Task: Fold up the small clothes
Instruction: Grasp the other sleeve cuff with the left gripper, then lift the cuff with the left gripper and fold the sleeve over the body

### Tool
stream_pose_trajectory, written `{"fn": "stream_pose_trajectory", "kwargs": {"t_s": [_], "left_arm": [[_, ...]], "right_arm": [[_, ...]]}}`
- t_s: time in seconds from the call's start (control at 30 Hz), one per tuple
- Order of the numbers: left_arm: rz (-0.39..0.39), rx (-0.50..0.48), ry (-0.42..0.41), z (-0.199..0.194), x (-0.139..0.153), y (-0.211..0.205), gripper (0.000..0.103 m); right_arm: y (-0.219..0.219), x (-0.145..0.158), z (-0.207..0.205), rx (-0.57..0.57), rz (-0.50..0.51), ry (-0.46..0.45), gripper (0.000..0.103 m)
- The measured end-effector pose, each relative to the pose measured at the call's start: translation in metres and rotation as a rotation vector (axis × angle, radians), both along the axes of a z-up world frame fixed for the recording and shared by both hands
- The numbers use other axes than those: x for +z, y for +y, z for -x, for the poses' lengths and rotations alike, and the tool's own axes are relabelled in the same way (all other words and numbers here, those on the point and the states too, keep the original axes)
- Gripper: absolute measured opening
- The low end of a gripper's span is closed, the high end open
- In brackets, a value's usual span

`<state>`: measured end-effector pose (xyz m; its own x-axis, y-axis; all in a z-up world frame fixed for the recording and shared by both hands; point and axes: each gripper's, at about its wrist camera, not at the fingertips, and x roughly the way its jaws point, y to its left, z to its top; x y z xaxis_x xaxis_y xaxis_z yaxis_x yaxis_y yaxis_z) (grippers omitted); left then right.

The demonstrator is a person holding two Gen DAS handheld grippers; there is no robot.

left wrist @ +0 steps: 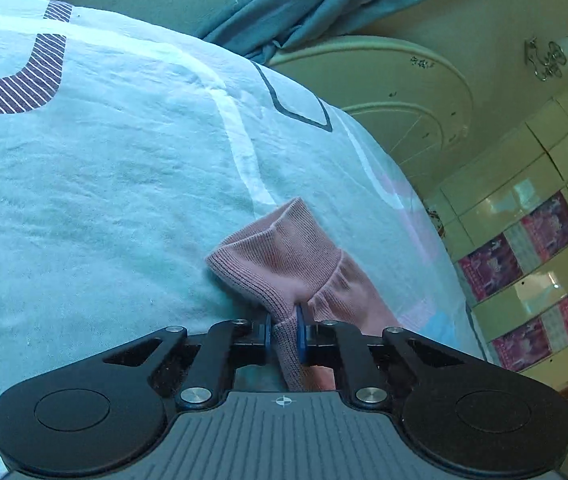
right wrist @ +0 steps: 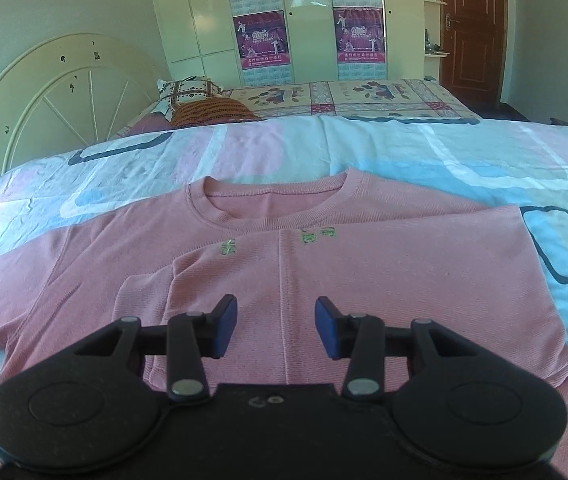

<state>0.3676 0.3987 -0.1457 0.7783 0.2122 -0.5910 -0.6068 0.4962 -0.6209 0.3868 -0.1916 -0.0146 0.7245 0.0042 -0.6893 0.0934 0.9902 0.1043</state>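
The left gripper [left wrist: 284,330] is angled downward toward the bed [left wrist: 103,200], rolled so that the bed's surface runs tilted across the left wrist view. Its jaws are clamped together on the ribbed cuff [left wrist: 279,256] of a pink sleeve, the knit fabric pinched between the two blue pads [left wrist: 299,332] and bunching up just ahead of them. The cuff stands up off the pale blue sheet, with the rest of the sleeve trailing back to the right of the gripper and under it.

The right gripper [right wrist: 275,326] also points down and forward, held level with little roll, above the lower front of the pink shirt [right wrist: 364,264]. Its jaws stand apart, with nothing between the pads; the shirt's centre seam shows in the gap below them. Whether the fingertips touch the fabric cannot be told.

The shirt lies flat on the bed, front up, its round neckline [right wrist: 275,196] pointing away from the right gripper toward the pillows [right wrist: 199,100]. One sleeve stretches out to the left edge of the right wrist view, and a folded layer of pink fabric lies across the chest near the left pad. Small green stitching [right wrist: 316,235] sits below the collar.

A cream headboard [right wrist: 55,92] stands at the left of the bed, a wardrobe with purple posters [right wrist: 261,38] behind it, and a brown door [right wrist: 470,28] to the right.
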Motion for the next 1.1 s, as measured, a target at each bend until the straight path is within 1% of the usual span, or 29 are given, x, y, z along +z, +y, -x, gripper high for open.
{"fn": "stream_pose_trajectory", "kwargs": {"t_s": [0.07, 0.1, 0.2, 0.27, 0.37, 0.5, 0.57, 0.63, 0.67, 0.7, 0.8, 0.83, 0.87, 0.9, 0.93, 0.97, 1.0, 1.03, 1.1], "left_arm": [[-0.088, -0.062, -0.043, -0.003, 0.019, -0.018, 0.01], [-0.142, -0.124, -0.074, -0.003, 0.033, -0.034, 0.01], [-0.234, -0.319, -0.129, -0.015, 0.058, -0.094, 0.01], [-0.263, -0.443, -0.15, -0.022, 0.069, -0.142, 0.01], [-0.299, -0.599, -0.164, -0.033, 0.079, -0.213, 0.01], [-0.306, -0.784, -0.155, -0.049, 0.08, -0.303, 0.01], [-0.33, -0.859, -0.149, -0.053, 0.08, -0.342, 0.01], [-0.369, -0.932, -0.14, -0.052, 0.084, -0.38, 0.01], [-0.389, -0.968, -0.132, -0.045, 0.087, -0.402, 0.01], [-0.401, -0.998, -0.12, -0.044, 0.088, -0.416, 0.01], [-0.427, -1.085, -0.052, -0.05, 0.072, -0.457, 0.011], [-0.444, -1.119, -0.03, -0.042, 0.068, -0.47, 0.013], [-0.452, -1.145, -0.002, -0.042, 0.064, -0.479, 0.032], [-0.447, -1.155, -0.007, -0.041, 0.064, -0.48, 0.052], [-0.444, -1.144, -0.041, -0.032, 0.07, -0.478, 0.062], [-0.459, -1.122, -0.086, -0.013, 0.077, -0.472, 0.075], [-0.484, -1.103, -0.115, -0.005, 0.085, -0.463, 0.076], [-0.509, -1.091, -0.124, 0.002, 0.091, -0.453, 0.076], [-0.564, -1.051, -0.12, 0.015, 0.101, -0.426, 0.076]], "right_arm": [[-0.002, 0.0, 0.001, -0.008, -0.003, 0.001, 0.042], [-0.003, 0.001, 0.001, -0.013, -0.004, -0.002, 0.042], [-0.007, 0.0, 0.003, -0.033, -0.014, -0.006, 0.042], [-0.011, 0.0, 0.004, -0.045, -0.024, -0.009, 0.042], [-0.018, 0.002, 0.009, -0.059, -0.038, -0.019, 0.042], [-0.03, 0.005, 0.018, -0.076, -0.052, -0.03, 0.042], [-0.036, 0.006, 0.024, -0.086, -0.056, -0.035, 0.042], [-0.042, 0.007, 0.03, -0.094, -0.068, -0.038, 0.042], [-0.045, 0.007, 0.033, -0.098, -0.073, -0.038, 0.042], [-0.049, 0.007, 0.035, -0.101, -0.08, -0.037, 0.042], [-0.057, 0.005, 0.038, -0.107, -0.121, -0.026, 0.043], [-0.059, 0.003, 0.038, -0.103, -0.141, -0.022, 0.047], [-0.059, 0.003, 0.038, -0.099, -0.15, -0.023, 0.054], [-0.057, 0.004, 0.037, -0.094, -0.146, -0.029, 0.071], [-0.054, 0.005, 0.037, -0.084, -0.143, -0.039, 0.083], [-0.052, 0.005, 0.037, -0.066, -0.151, -0.046, 0.083], [-0.049, 0.005, 0.035, -0.039, -0.171, -0.05, 0.077], [-0.045, 0.005, 0.032, -0.011, -0.192, -0.047, 0.072], [-0.037, 0.0, 0.024, 0.023, -0.209, -0.023, 0.068]]}}
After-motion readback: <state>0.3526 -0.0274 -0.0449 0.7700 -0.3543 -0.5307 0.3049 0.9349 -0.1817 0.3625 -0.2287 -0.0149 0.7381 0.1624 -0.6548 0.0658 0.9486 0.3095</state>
